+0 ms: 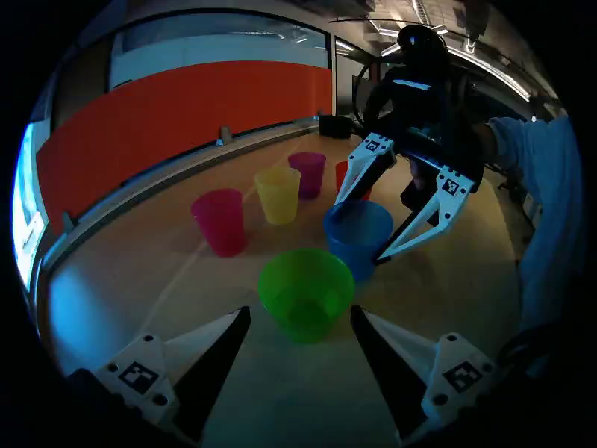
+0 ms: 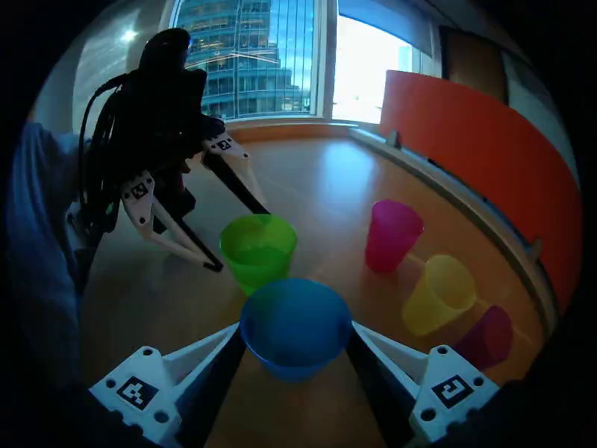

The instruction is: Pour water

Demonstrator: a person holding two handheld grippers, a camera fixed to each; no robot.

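A green cup (image 1: 306,295) stands on the wooden table (image 1: 455,299), just ahead of and between the tips of my left gripper (image 1: 298,312), which is open and flanks it. Behind it a blue cup (image 1: 358,235) stands with my right gripper (image 1: 358,231) open, one finger on each side. In the right gripper view the blue cup (image 2: 295,328) sits deep between the fingers of the right gripper (image 2: 295,328), its rim against both tips. Beyond it the green cup (image 2: 257,254) sits between the left gripper's (image 2: 241,240) fingers.
A magenta cup (image 1: 220,220), a yellow cup (image 1: 277,194), a purple cup (image 1: 307,173) and a red cup (image 1: 342,175) stand farther back, toward the orange wall panel (image 1: 179,112). A blue sleeve (image 1: 548,209) holds the right gripper. Windows (image 2: 298,60) line the far wall.
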